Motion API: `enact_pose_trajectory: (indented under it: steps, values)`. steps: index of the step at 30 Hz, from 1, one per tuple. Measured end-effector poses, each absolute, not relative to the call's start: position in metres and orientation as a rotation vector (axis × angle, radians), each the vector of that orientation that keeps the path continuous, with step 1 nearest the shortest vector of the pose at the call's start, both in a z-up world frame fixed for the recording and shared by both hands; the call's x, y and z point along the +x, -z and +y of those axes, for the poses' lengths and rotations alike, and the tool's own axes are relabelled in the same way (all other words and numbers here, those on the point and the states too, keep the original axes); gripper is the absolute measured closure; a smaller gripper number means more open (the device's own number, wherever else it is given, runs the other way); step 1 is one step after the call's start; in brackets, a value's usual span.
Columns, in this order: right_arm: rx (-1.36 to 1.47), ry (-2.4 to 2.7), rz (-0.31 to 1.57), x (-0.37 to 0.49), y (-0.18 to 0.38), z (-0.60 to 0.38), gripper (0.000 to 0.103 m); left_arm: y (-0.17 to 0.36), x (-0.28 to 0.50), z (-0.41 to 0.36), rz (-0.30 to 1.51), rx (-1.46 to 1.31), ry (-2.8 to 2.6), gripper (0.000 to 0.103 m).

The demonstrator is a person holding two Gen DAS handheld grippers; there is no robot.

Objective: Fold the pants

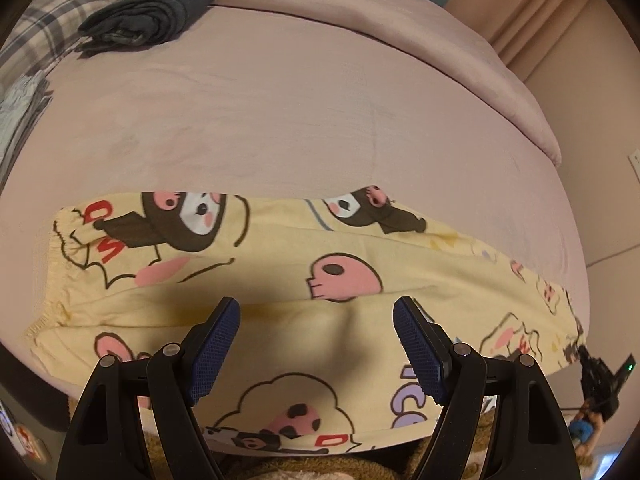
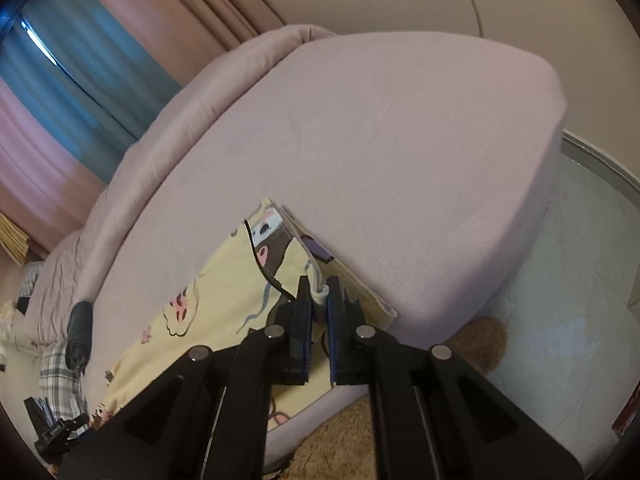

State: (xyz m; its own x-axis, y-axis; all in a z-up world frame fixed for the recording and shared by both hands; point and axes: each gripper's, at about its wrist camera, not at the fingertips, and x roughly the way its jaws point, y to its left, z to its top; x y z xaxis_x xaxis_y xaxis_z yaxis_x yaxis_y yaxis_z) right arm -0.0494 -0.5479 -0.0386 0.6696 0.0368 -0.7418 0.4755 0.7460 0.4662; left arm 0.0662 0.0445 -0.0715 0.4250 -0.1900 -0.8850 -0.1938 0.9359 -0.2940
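Yellow cartoon-print pants (image 1: 280,280) lie flat across the near part of a pink bed (image 1: 280,120), waistband at the left, legs running right. My left gripper (image 1: 316,312) hovers open and empty over the pants' middle near the front edge. In the right wrist view the pants (image 2: 224,292) show their leg end, and my right gripper (image 2: 319,292) is shut on a pinch of the leg hem fabric. The right gripper also shows in the left wrist view (image 1: 600,376) at the far right edge of the pants.
A folded dark garment (image 1: 152,12) lies at the bed's far left, next to plaid cloth (image 1: 44,28). A rolled pink duvet (image 1: 400,12) lines the far side. A brown fuzzy rug (image 2: 476,340) lies on the floor below the bed's front edge.
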Motion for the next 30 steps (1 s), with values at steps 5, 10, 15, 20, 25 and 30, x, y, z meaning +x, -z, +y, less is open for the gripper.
enact_pose_trajectory:
  steps: [5, 10, 15, 20, 25, 30]
  values:
    - [0.691, 0.335, 0.93, -0.047, 0.073, -0.551, 0.096, 0.079, 0.065, 0.055, 1.166, -0.365, -0.04, 0.024]
    - [0.646, 0.359, 0.957, -0.041, 0.076, -0.548, 0.088, 0.098, 0.06, 0.064, 1.22, -0.338, -0.088, 0.024]
    - [0.483, 0.493, 1.012, -0.029, 0.049, -0.548, 0.045, 0.104, 0.041, 0.079, 1.206, -0.381, -0.103, 0.024]
    - [0.432, 0.346, 0.958, 0.007, 0.022, -0.525, 0.045, 0.11, 0.025, 0.094, 1.212, -0.397, -0.135, 0.024]
    - [0.387, 0.192, 0.983, 0.063, 0.036, -0.495, 0.047, 0.123, 0.001, 0.105, 1.205, -0.394, -0.15, 0.037]
    - [0.317, 0.189, 1.051, 0.091, 0.073, -0.479, 0.042, 0.117, -0.023, 0.134, 1.184, -0.474, -0.151, 0.04]
